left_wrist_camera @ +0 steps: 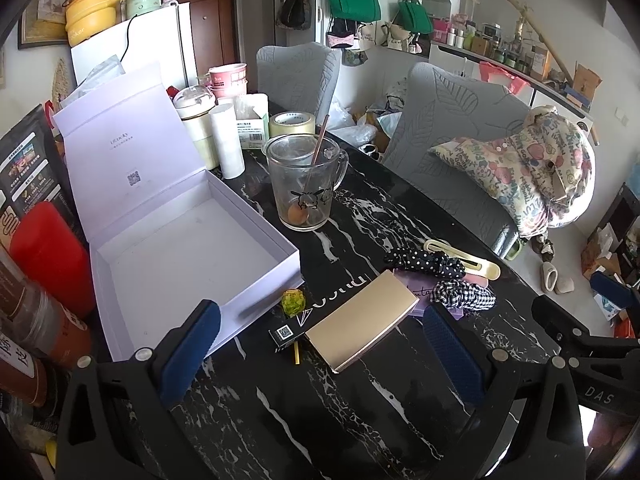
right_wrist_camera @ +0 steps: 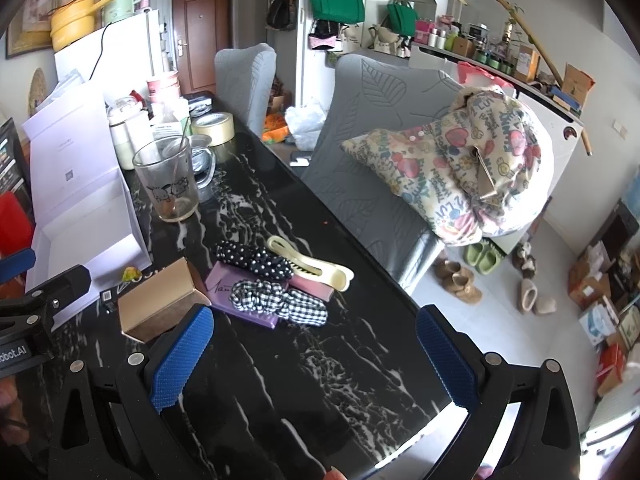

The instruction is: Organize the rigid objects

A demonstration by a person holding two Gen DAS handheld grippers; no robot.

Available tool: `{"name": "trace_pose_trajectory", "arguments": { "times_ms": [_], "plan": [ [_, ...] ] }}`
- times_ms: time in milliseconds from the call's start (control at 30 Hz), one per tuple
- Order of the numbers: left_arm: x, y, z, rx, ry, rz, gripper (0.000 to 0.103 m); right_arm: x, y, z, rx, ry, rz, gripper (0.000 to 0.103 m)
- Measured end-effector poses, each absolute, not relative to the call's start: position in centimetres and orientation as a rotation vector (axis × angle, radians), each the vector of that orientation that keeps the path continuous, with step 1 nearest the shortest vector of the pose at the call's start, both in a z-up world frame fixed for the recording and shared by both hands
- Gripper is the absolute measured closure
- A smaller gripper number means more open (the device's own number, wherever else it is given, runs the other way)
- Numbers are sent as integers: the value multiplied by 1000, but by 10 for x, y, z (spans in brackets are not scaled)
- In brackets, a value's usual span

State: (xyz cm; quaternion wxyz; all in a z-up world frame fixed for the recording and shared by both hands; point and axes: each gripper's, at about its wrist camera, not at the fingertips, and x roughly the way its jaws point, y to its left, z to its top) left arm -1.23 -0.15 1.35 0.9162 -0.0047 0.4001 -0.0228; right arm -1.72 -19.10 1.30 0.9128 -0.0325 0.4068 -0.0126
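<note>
On the table (left_wrist_camera: pixel 360 208), the open box (left_wrist_camera: pixel 192 240) lies left, the mug (left_wrist_camera: pixel 306 184) behind, the flat case (left_wrist_camera: pixel 360 326) near right

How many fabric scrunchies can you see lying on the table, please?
2: a polka-dot scrunchie against the cream hair clip, and a gingham scrunchie just nearer the camera, lying on the purple box. Others may be hidden.
</note>
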Motion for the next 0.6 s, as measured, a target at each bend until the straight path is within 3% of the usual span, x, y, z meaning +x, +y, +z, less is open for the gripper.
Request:
{"name": "trace_pose_trajectory", "arguments": {
  "times_ms": [600],
  "plan": [
    [-15,-1,17,-18,830,-52,0,-20,-190,15,-67,834,-24,0]
  ]
}}
